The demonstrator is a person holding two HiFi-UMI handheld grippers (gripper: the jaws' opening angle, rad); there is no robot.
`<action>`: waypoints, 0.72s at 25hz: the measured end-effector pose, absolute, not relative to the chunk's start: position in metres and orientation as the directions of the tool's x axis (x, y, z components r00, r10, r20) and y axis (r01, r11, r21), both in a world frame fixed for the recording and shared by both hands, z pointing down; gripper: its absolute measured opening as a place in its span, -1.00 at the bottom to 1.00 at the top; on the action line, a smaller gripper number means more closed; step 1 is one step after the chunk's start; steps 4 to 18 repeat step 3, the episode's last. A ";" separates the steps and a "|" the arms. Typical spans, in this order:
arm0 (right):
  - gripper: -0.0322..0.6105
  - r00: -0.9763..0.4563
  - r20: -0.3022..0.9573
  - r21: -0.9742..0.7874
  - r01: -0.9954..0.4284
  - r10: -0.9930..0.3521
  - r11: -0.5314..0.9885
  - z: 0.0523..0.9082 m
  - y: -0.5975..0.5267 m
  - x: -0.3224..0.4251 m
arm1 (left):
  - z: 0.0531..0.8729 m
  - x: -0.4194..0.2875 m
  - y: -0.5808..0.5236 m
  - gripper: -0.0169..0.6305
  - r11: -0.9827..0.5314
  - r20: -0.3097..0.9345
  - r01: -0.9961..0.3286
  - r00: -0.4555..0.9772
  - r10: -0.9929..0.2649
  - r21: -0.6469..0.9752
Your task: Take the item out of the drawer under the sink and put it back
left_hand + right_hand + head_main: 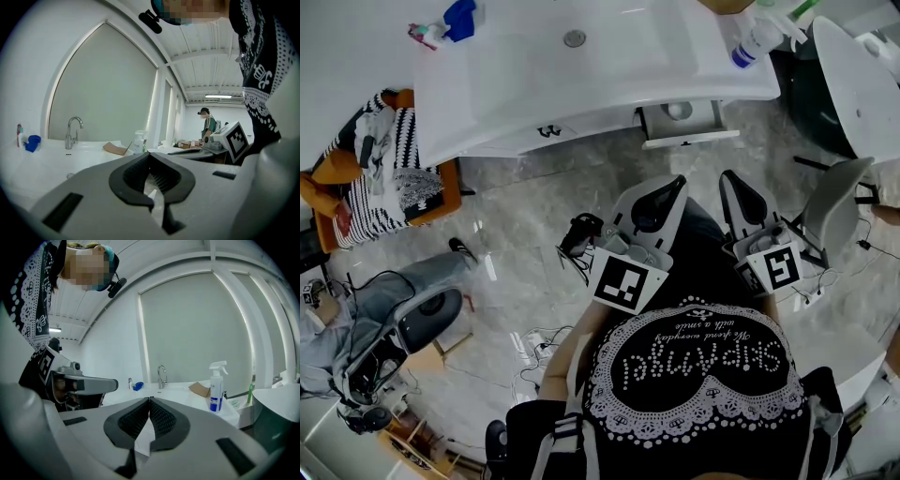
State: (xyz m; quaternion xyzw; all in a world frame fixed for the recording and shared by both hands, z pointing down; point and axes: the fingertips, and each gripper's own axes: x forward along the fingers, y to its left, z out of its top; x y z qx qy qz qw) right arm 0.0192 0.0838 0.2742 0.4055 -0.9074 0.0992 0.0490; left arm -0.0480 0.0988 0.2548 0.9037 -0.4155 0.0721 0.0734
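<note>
So both grippers are pressed together with nothing in them: the left gripper (150, 154) has its pads meeting at the tips, same deal with the right gripper (149, 400). They sit side by side, close in front of the person, pointing toward the white sink counter (487, 103) but well short of it. Past them, under the counter's near edge, the drawer (690, 140) is pulled out a bit. There's a roundish item (679, 110) lying inside it, too small to say what it is. Up on the counter, a spray bottle (216, 388) stands at the right end with a flat piece of cardboard (199, 389) just beside it. The faucet (161, 377) is at the far side, and a blue cloth (459, 19) sits off at the far left. A basket (445, 202) of striped cloths is on the floor to the left.
</note>
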 end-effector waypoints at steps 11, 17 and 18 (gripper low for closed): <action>-0.84 -0.660 0.198 -0.150 -0.751 -0.725 0.643 0.277 0.085 0.018 | 0.254 -0.050 0.099 -0.94 -0.638 0.188 -0.766 0.640 -0.745 0.076; -0.84 -0.660 0.198 -0.150 -0.751 -0.725 0.643 0.277 0.085 0.018 | 0.254 -0.050 0.099 -0.94 -0.638 0.188 -0.766 0.640 -0.745 0.076; -0.84 -0.660 0.198 -0.150 -0.751 -0.725 0.643 0.277 0.085 0.018 | 0.254 -0.050 0.099 -0.94 -0.638 0.188 -0.766 0.640 -0.745 0.076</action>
